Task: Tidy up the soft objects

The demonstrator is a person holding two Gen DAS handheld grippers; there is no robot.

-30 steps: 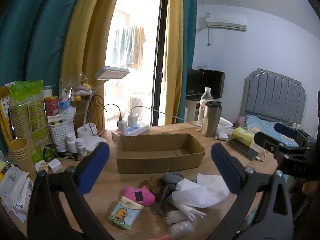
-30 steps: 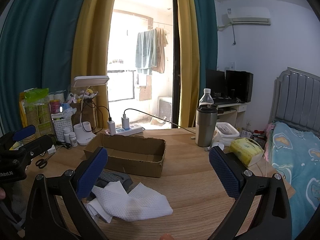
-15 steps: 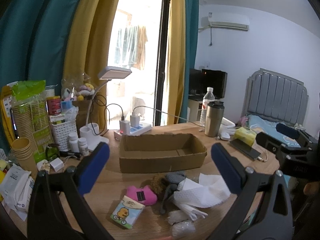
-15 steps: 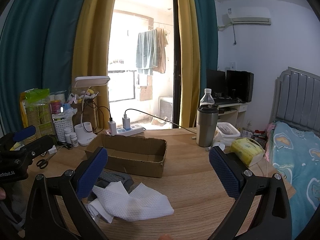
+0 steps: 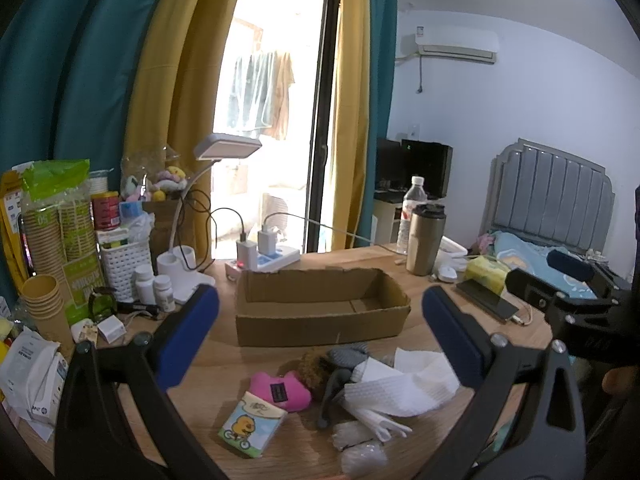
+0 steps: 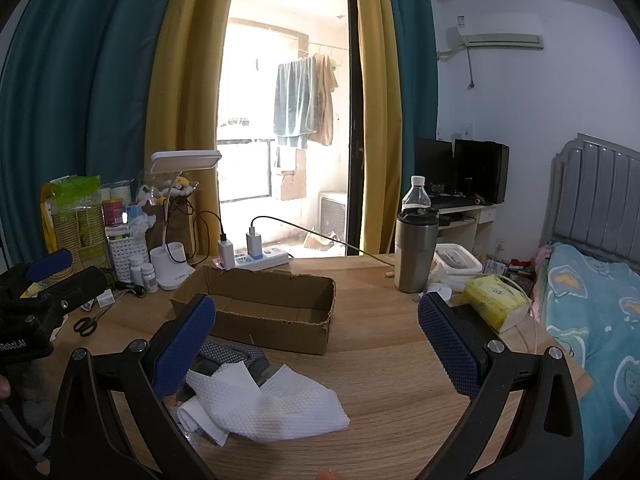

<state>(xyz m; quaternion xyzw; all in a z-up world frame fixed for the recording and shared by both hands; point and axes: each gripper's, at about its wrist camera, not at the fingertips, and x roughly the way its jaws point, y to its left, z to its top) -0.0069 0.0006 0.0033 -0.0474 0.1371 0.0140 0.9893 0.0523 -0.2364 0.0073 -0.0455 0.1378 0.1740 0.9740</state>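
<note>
An empty cardboard box (image 5: 320, 308) (image 6: 264, 312) sits mid-table. In front of it lies a pile of soft things: a pink plush (image 5: 282, 390), a brown fuzzy toy (image 5: 314, 366), a grey sock (image 5: 348, 354) (image 6: 228, 354), a white textured cloth (image 5: 404, 390) (image 6: 264, 406), a tissue pack with a yellow duck (image 5: 252, 424) and small clear bags (image 5: 360, 446). My left gripper (image 5: 320, 336) is open and empty above the pile. My right gripper (image 6: 316, 344) is open and empty, right of the cloth.
A desk lamp (image 5: 192, 216), power strip (image 5: 264, 258), pill bottles (image 5: 154, 286), paper cups (image 5: 44, 312) and white basket (image 5: 124, 264) crowd the left. A steel tumbler (image 6: 416, 252), water bottle (image 6: 416, 196), yellow tissue pack (image 6: 496, 300) and phone (image 5: 486, 300) stand right. Scissors (image 6: 88, 322) lie left.
Both grippers have drifted very slightly; the views are nearly the same. Nothing on the table has moved.
</note>
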